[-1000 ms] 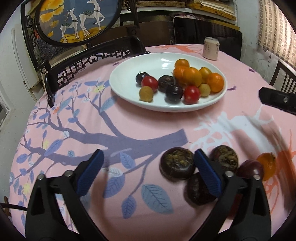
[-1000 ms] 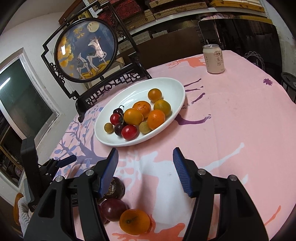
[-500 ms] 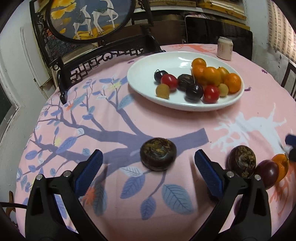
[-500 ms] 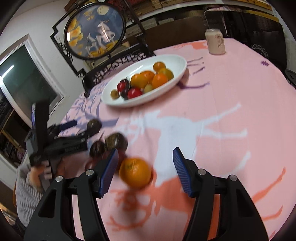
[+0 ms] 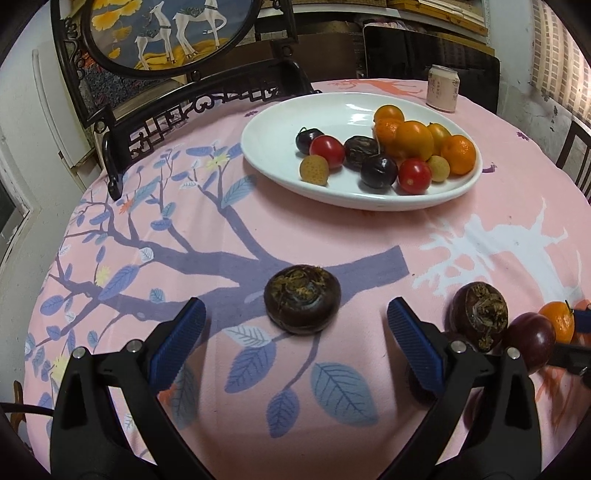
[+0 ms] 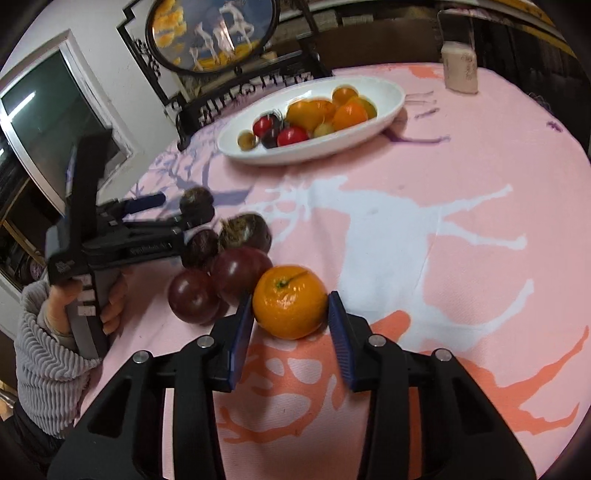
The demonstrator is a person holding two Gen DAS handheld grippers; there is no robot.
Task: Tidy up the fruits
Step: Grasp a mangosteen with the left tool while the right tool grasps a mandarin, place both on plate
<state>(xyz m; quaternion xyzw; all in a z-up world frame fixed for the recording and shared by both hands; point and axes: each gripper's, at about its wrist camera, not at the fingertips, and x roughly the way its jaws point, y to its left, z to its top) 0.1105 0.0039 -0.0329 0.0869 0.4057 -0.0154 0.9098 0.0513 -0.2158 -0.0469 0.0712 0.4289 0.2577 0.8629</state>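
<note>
Right gripper (image 6: 290, 317) fingers closing around orange (image 6: 290, 301), pads touching. Left gripper (image 5: 295, 325) fingers apart, water chestnut (image 5: 302, 299) just ahead between them. Plate (image 5: 277, 122) partly filled; several fruits left on desk.

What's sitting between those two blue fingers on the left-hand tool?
A dark, flattish water chestnut lies just ahead of the open left gripper, untouched, in the left wrist view.

A small orange mandarin (image 5: 558, 320) at the pink tablecloth's right edge is being half hidden by a dark purple plum (image 5: 530, 341) in the left wrist view. The round framed deer screen (image 6: 210, 29) and the pale drink can (image 6: 459, 70) are blurring in the right wrist view, the can's print staying unreadable.
</note>
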